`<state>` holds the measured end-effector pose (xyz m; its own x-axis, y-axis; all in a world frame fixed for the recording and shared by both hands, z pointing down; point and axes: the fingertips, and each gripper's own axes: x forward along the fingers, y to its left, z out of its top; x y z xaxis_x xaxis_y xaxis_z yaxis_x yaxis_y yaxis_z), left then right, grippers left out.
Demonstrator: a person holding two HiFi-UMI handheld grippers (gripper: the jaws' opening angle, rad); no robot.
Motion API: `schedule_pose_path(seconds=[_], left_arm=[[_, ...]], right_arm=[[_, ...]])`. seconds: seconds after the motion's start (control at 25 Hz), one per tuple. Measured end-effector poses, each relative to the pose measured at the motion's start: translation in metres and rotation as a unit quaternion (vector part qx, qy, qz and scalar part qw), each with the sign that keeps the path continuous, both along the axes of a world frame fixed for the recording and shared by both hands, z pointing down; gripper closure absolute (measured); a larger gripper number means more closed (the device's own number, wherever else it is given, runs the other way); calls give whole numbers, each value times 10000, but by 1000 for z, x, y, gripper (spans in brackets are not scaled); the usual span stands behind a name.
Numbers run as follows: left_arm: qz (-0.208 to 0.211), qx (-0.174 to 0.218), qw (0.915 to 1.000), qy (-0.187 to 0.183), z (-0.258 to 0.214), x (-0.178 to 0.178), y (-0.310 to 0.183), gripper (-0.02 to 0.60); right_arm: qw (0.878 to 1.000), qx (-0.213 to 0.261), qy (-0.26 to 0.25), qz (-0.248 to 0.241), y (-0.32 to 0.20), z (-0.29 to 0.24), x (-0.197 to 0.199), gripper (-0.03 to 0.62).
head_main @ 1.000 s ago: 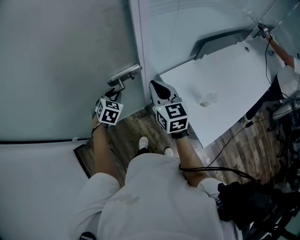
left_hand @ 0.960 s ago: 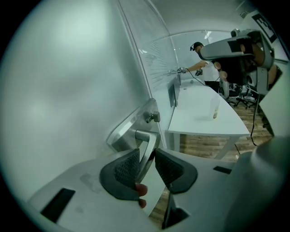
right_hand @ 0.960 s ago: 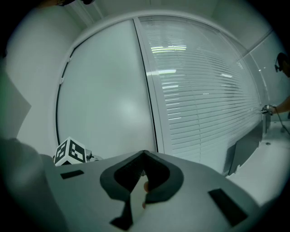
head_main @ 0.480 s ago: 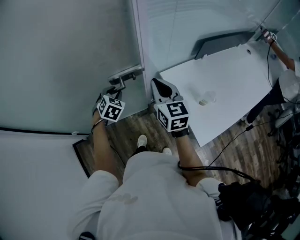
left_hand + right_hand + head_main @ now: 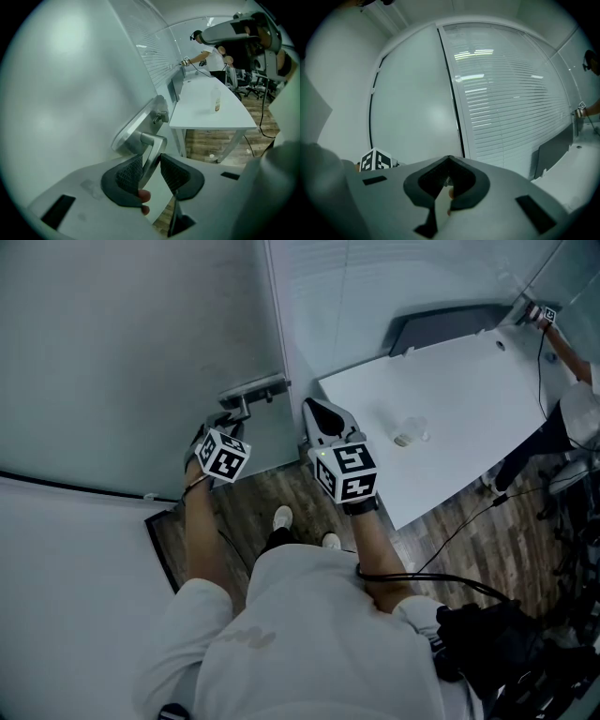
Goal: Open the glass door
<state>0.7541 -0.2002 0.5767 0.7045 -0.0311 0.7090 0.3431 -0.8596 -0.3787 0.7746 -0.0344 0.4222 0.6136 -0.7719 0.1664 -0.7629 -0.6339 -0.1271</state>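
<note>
while the left gripper (image 5: 151, 165) fingers (image 5: 129, 176) grasp the silver metal lever handle (image 5: 154, 144), right gripper (image 5: 448, 178) clenched empty, the frosted glass door (image 5: 141, 352) seems barely opened.

Dim, cool, even light, shadows faint. Lamp reflections glare on the blinds (image 5: 506, 93) at one o'clock; the glass door (image 5: 61, 93) shows soft sheen. Gripper views bow, rims black.

Left gripper (image 5: 227, 421) at door handle (image 5: 253, 388); right gripper (image 5: 321, 418) beside, near white table (image 5: 469, 390).
</note>
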Motion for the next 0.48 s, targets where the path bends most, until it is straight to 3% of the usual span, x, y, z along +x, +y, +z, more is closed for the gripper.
schedule_pose_path(seconds=[0.48], left_arm=[[-285, 244, 9993, 82, 0, -31, 18, 479]], right_arm=[[9998, -63, 87, -141, 41, -2, -23, 598]])
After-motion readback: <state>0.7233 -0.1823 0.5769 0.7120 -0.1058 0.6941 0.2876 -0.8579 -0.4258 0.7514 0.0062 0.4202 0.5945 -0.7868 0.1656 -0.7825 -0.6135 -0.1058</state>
